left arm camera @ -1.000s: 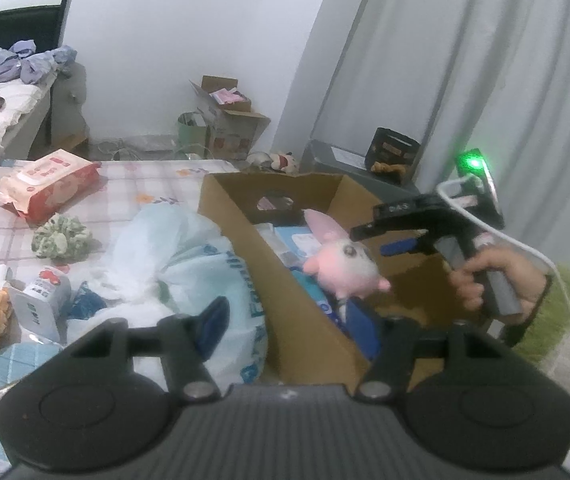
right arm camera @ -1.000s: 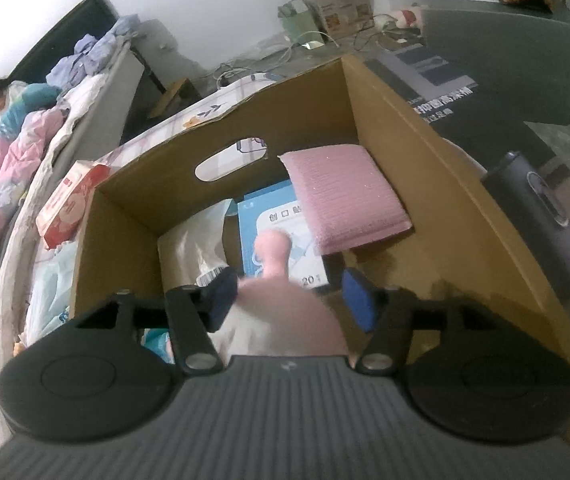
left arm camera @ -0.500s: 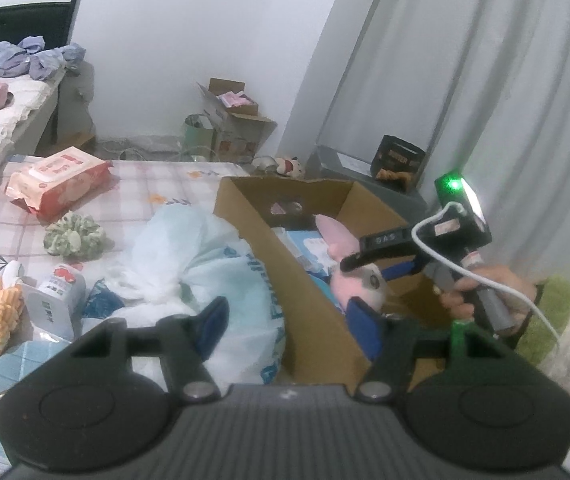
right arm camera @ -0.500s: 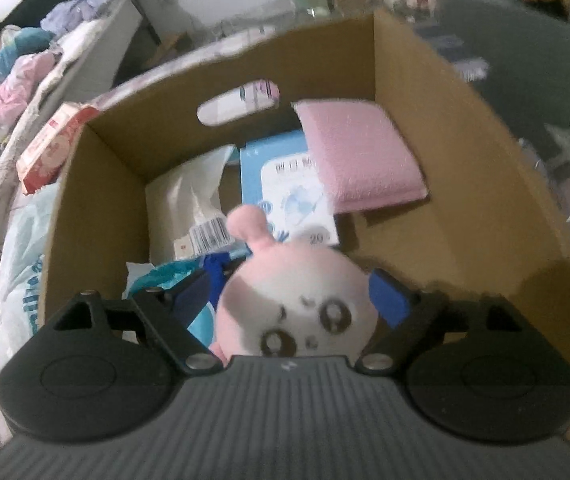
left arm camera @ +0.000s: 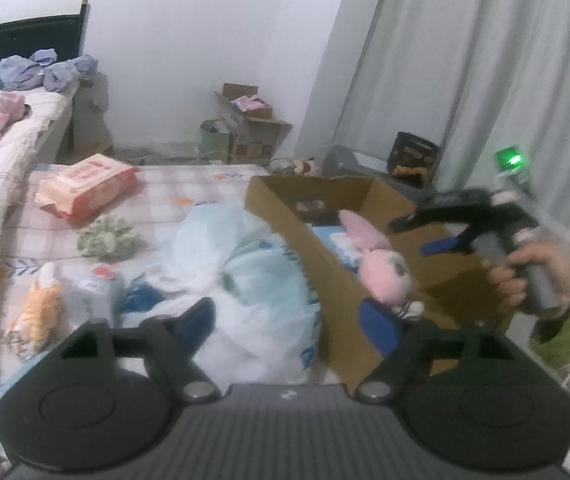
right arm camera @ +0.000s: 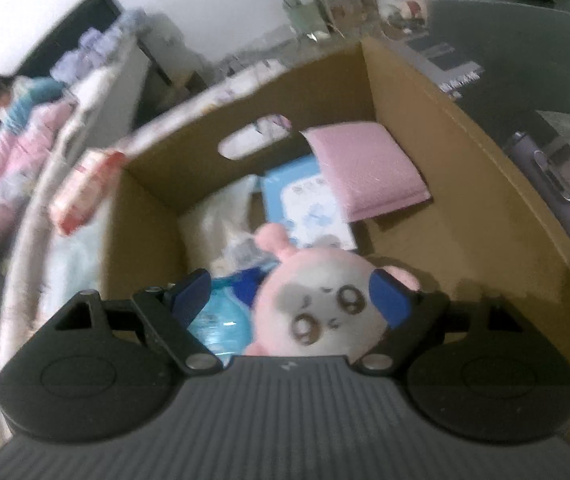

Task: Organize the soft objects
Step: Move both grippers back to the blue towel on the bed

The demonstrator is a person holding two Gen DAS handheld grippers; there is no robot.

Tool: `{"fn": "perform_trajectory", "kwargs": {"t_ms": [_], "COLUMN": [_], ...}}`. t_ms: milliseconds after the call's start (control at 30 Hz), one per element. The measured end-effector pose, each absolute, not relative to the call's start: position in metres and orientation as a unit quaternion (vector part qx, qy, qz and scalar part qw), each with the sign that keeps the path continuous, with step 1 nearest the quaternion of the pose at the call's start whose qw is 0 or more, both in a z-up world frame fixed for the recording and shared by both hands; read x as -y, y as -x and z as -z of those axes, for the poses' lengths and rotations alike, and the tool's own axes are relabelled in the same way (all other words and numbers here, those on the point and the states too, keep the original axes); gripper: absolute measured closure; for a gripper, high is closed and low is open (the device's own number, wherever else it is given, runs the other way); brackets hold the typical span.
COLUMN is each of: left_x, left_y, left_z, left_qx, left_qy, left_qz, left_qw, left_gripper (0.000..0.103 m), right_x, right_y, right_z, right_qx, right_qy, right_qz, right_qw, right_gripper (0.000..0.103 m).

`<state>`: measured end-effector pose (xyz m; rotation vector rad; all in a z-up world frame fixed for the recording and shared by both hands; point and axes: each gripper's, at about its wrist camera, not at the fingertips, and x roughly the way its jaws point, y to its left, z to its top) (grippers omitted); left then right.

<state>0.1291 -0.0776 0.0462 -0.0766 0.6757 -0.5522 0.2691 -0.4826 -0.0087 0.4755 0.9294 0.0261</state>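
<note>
A pink plush toy [right arm camera: 317, 300] with big eyes lies inside the cardboard box [right arm camera: 445, 184], and shows in the left wrist view [left arm camera: 381, 268] too. My right gripper [right arm camera: 291, 294] is open, its jaws spread wide above the toy; it also shows in the left wrist view [left arm camera: 437, 236], above the box [left arm camera: 325, 272]. The box also holds a pink pad [right arm camera: 365, 168], a blue packet [right arm camera: 305, 208] and a white bag. My left gripper [left arm camera: 289, 316] is open and empty, over a pale blue plastic bag [left arm camera: 245, 272] beside the box.
On the checked bed cover lie a red tissue pack [left arm camera: 85, 188], a green scrunchie [left arm camera: 107, 238], an orange striped plush [left arm camera: 37, 312] and a small white carton [left arm camera: 97, 292]. A dark cabinet [right arm camera: 517, 48] and curtains stand behind the box.
The right gripper opened and let the pink plush go into the box, then drew back and up. The left gripper drifted slightly, staying open.
</note>
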Motion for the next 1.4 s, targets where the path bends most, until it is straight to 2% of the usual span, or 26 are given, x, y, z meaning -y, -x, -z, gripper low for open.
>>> {"fn": "perform_trajectory", "kwargs": {"t_ms": [267, 533, 1000, 1167, 1267, 1333, 1400], "left_x": [0.038, -0.002, -0.028, -0.031, -0.034, -0.038, -0.043], "left_y": [-0.104, -0.089, -0.074, -0.077, -0.083, -0.087, -0.092], "left_z": [-0.039, -0.032, -0.002, 0.013, 0.021, 0.025, 0.028], "left_qx": [-0.33, -0.331, -0.346, -0.345, -0.353, -0.358, -0.36], "left_qy": [0.015, 0.023, 0.009, -0.024, -0.045, -0.056, -0.068], "left_qz": [0.224, 0.17, 0.131, 0.116, 0.106, 0.1, 0.099], "left_qw": [0.917, 0.928, 0.929, 0.931, 0.929, 0.927, 0.925], "left_gripper": [0.014, 0.014, 0.014, 0.014, 0.014, 0.015, 0.015], "right_x": [0.437, 0.369, 0.266, 0.234, 0.217, 0.205, 0.192], "right_y": [-0.214, -0.188, -0.182, -0.181, -0.182, -0.184, -0.186], "right_z": [-0.045, -0.064, -0.033, -0.009, 0.008, 0.02, 0.031], "right_qx": [-0.381, -0.372, -0.399, -0.425, -0.443, -0.455, -0.467], "right_qy": [-0.246, -0.251, -0.253, -0.263, -0.269, -0.269, -0.262], "right_qz": [-0.105, -0.195, -0.274, -0.3, -0.308, -0.313, -0.315], "right_qw": [0.885, 0.872, 0.837, 0.813, 0.798, 0.789, 0.783], "right_gripper": [0.017, 0.017, 0.017, 0.018, 0.021, 0.028, 0.039]}}
